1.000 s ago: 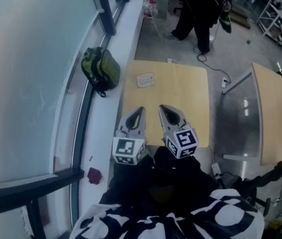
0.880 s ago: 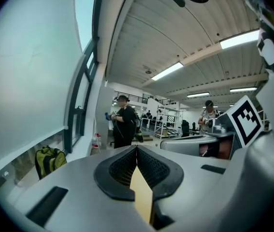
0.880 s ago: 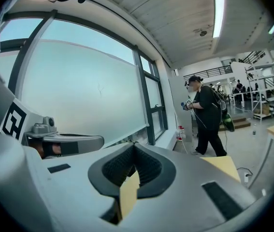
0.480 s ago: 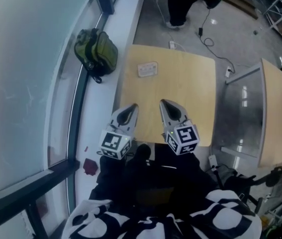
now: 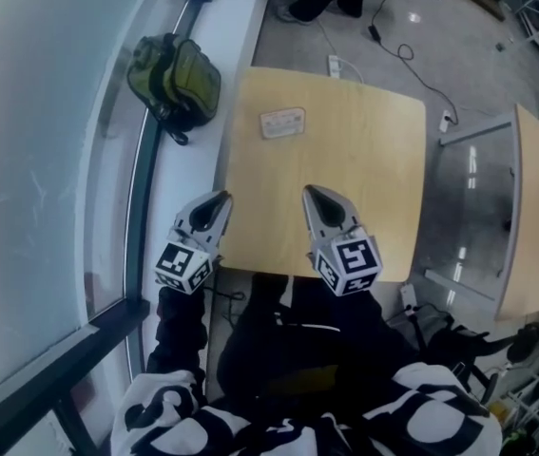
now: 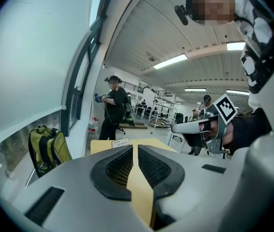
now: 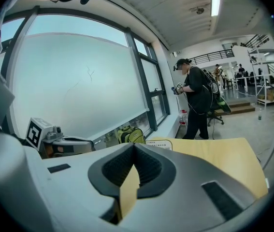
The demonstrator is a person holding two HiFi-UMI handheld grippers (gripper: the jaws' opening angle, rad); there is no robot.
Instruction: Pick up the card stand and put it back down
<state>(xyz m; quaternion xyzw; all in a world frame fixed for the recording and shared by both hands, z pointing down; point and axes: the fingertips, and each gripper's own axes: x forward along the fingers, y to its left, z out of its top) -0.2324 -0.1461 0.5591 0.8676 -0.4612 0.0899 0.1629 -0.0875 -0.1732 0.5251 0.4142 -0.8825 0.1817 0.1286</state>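
Card stand (image 5: 282,123): I see it on the table (image 5: 364,174), far side, clear of both pairs of jaws.
Left gripper (image 5: 220,200): jaws pressed together, empty, beside the left edge.
Right gripper (image 5: 313,194): jaws pressed together, empty, over the near edge.

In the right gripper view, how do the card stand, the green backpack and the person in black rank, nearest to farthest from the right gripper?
1. Card stand, at the table's far end, ahead.
2. Green backpack, on the window ledge, further left.
3. Person in black, standing on the floor beyond, right.
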